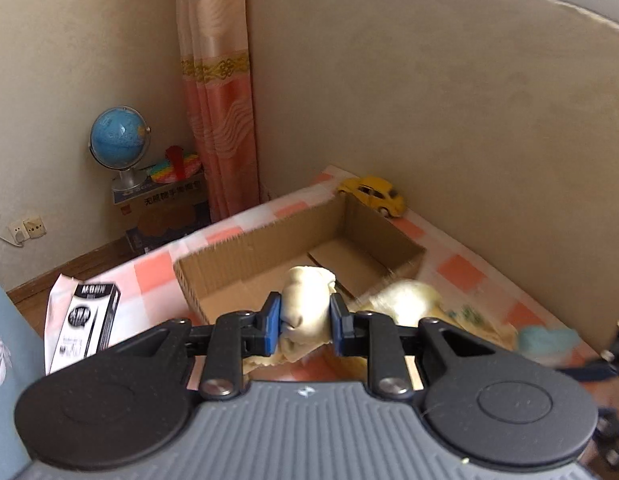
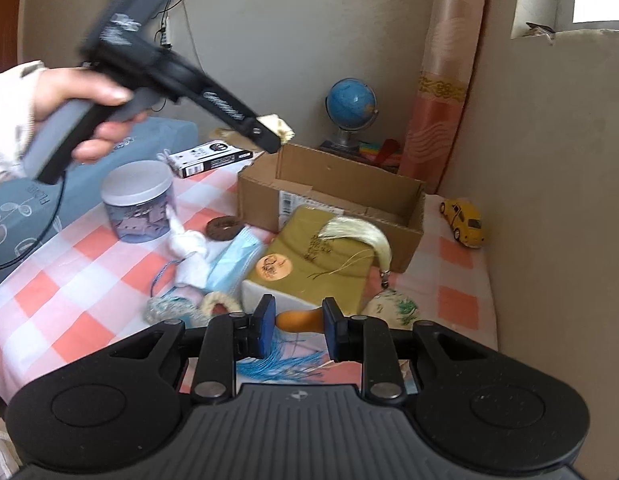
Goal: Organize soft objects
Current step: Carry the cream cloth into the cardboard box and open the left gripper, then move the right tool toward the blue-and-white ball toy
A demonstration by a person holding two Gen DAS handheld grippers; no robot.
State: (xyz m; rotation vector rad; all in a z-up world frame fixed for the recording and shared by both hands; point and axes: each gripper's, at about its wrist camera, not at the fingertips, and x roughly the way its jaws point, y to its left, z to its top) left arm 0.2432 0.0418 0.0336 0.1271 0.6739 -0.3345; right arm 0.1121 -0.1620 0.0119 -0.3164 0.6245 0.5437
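Note:
My left gripper (image 1: 305, 316) is shut on a bunched cream cloth (image 1: 307, 304) and holds it in the air over the near edge of an open cardboard box (image 1: 269, 252). The right wrist view shows that gripper (image 2: 275, 136) with the cloth (image 2: 275, 125) above the box (image 2: 341, 188). My right gripper (image 2: 297, 322) is open, low over the checked tablecloth (image 2: 69, 272), with an orange gourd-like piece (image 2: 299, 319) between its fingers, not clamped. A blue face mask (image 2: 233, 258), white cloth (image 2: 189, 252), blue tassel (image 2: 281, 364) and knitted rings (image 2: 169, 308) lie close ahead.
An olive-gold box (image 2: 321, 256) with a pale tassel (image 2: 361, 232) leans against the cardboard box. A lidded jar (image 2: 135, 204), a brown ring (image 2: 225, 226), a black-and-white carton (image 2: 211, 158) and a yellow toy car (image 2: 463, 222) stand around. A wall is at the right.

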